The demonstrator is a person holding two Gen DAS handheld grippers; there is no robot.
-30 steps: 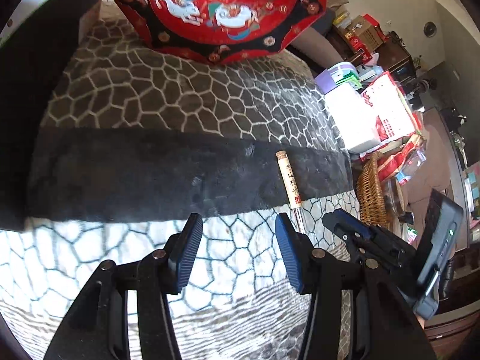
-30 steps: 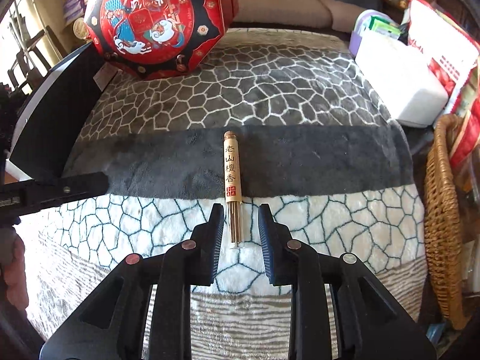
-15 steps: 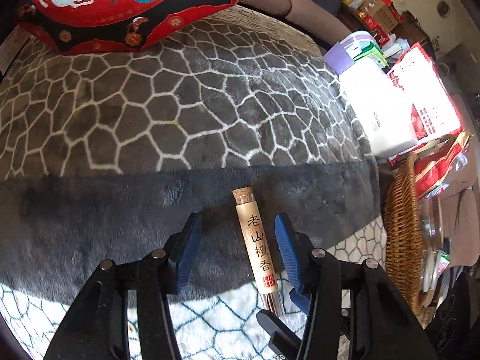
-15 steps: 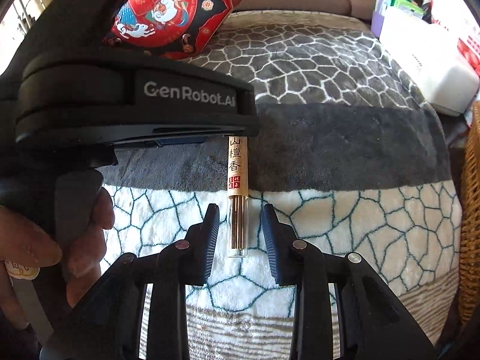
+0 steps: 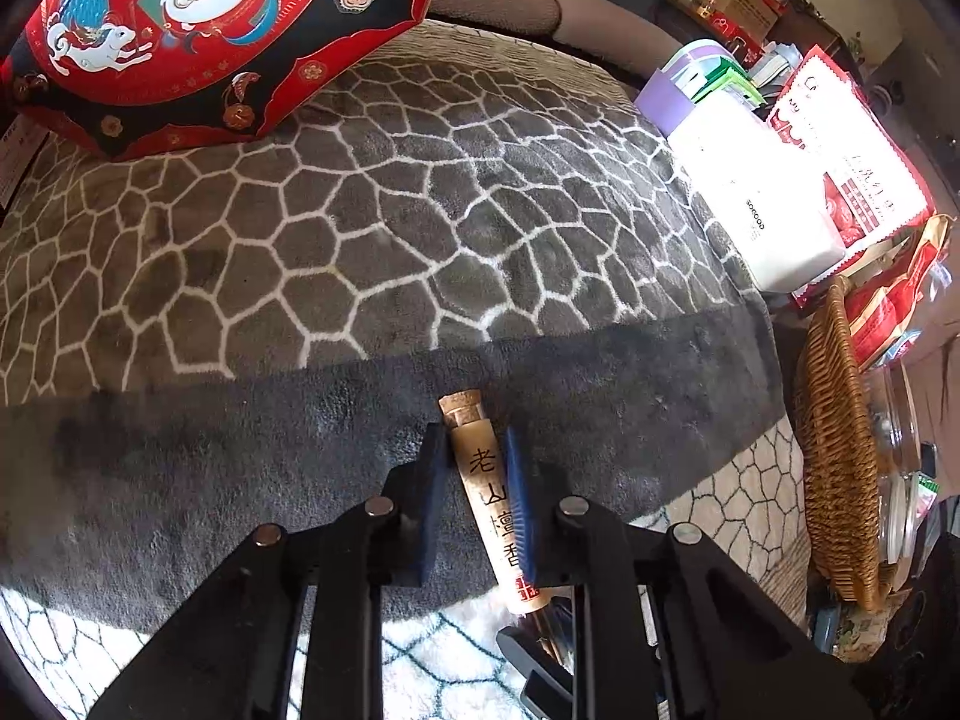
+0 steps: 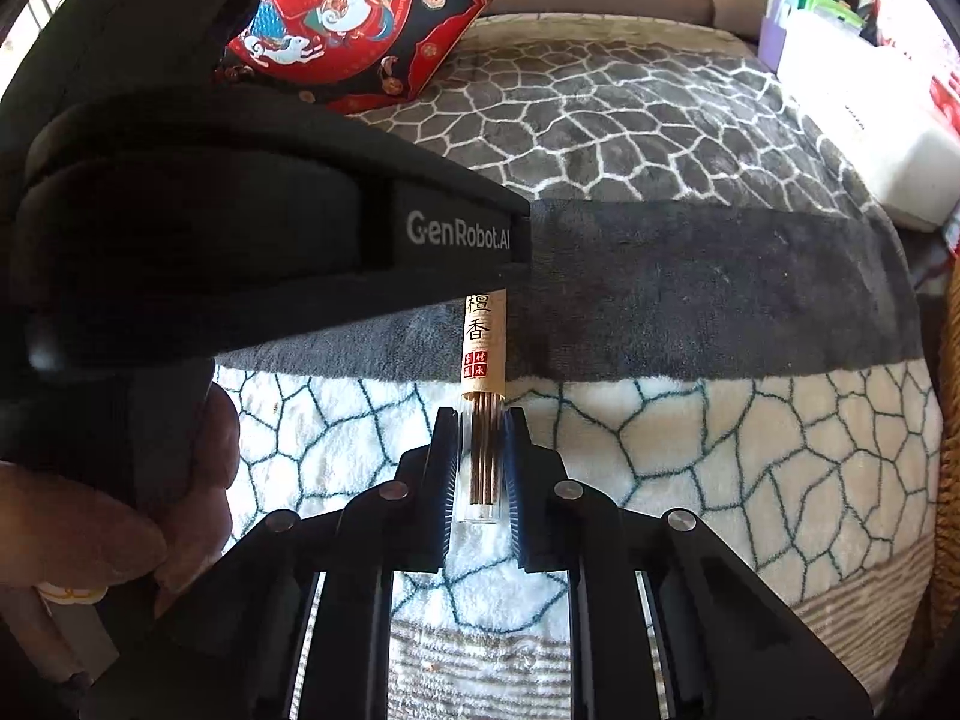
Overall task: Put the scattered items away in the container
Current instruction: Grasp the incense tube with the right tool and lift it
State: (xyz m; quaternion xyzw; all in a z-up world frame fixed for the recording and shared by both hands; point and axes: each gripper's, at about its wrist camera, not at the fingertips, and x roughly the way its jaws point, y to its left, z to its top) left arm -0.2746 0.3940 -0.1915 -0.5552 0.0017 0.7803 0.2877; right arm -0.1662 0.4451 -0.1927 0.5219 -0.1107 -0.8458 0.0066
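Nearest the right wrist camera, the right gripper (image 6: pixel 478 468) is closed on the clear lower end of the incense tube (image 6: pixel 483 372), its pads touching the glass on both sides where the dark sticks show through. In the left wrist view, the left gripper (image 5: pixel 477 480) is clamped on the labelled upper section of the same incense tube (image 5: pixel 489 492), just below the cork stopper (image 5: pixel 461 409). The tube thus lies gripped at both ends, running lengthwise away from both cameras over the boundary between the pale band and the dark grey band of the patterned blanket (image 5: pixel 420 228); whether it rests on the pile or is slightly raised cannot be told.

Judged step: securing the tube for transfer. A round, smooth glass body will tend to roll or slip between flat pads, so both grippers should keep it centred, lift level and together, and avoid any twist or opposing pull that could stress the glass or loosen the cork.

Farther off, the red octagonal box (image 5: pixel 198 30) sits at the blanket's far left edge and is the probable container, though no opening is visible. A wicker basket (image 5: pixel 837 462) stands at the right, beyond the blanket's edge, beside a white box (image 5: pixel 762 204).
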